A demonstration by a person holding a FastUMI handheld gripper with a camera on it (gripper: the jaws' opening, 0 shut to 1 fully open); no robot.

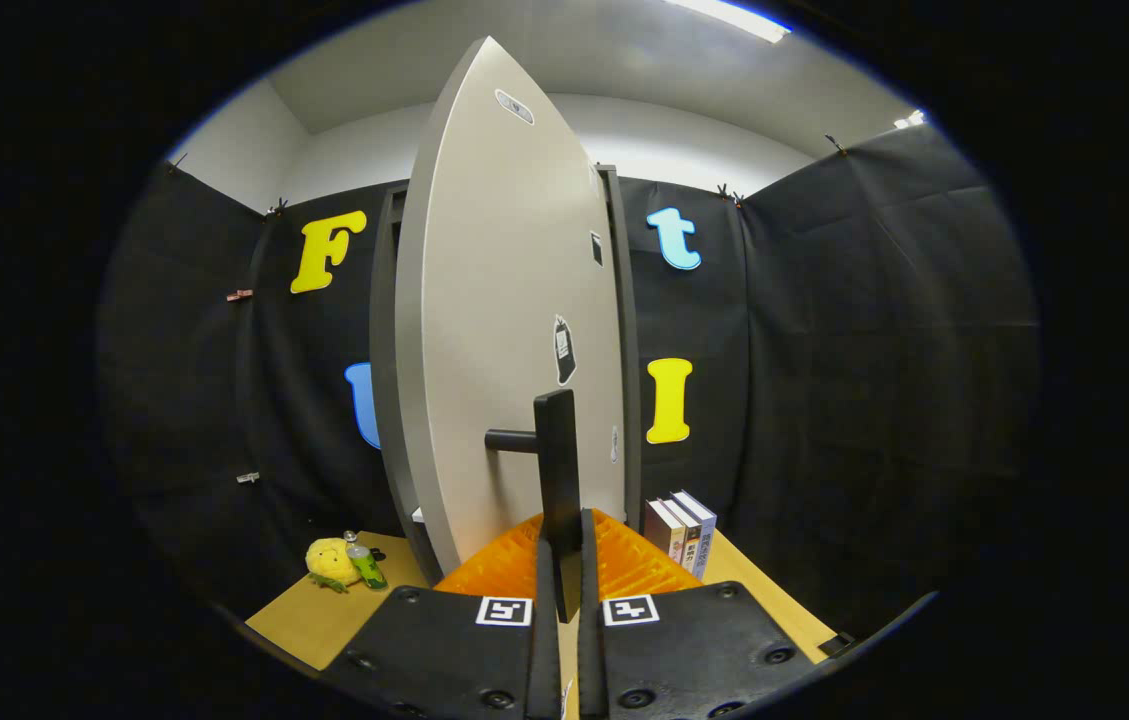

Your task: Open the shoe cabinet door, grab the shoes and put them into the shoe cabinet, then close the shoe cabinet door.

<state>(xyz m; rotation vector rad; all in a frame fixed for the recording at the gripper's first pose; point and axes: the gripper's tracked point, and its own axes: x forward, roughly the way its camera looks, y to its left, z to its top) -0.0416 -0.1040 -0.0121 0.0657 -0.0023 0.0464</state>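
Note:
The shoe cabinet's pale grey door (pixel 494 330) stands part-way open, swung out toward me, with its edge on the left. The dark cabinet frame (pixel 630 350) shows behind it on both sides. A black vertical bar handle (pixel 557 450) juts from the door on a short stem. My gripper (pixel 564 540) is shut on the lower end of this bar, one finger pressing on each side. The inside of the cabinet is hidden by the door.
The cabinet stands on a wooden tabletop (pixel 319 615). Right of it, several books (pixel 681 532) stand upright. To the left lie a yellow plush toy (pixel 330 562) and a small green bottle (pixel 365 566).

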